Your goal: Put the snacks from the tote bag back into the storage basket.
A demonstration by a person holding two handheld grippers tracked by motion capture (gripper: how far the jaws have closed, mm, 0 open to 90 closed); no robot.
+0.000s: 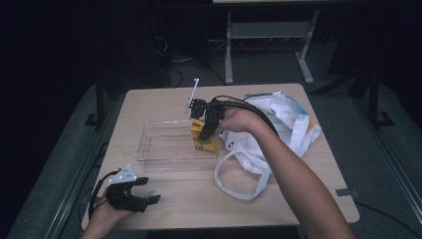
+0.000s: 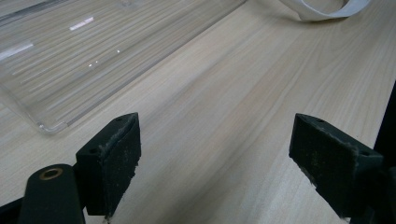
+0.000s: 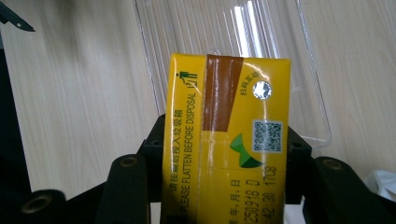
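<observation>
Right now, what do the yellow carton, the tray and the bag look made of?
Yellow carton: coated paperboard, likely; glossy printed skin, foil straw hole, held in the right tool.
Tray: clear rigid plastic; ribbed base, sharp highlights, wood grain visible through it.
Bag: white woven cloth, probably cotton or nonwoven; limp folds, flat strap loops.
Table: pale wood-grain laminate, matte.

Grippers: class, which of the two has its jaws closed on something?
The right gripper, over the clear tray: its jaws clamp the yellow carton. The left gripper, near the table's front edge, has jaws apart over bare wood.
</observation>
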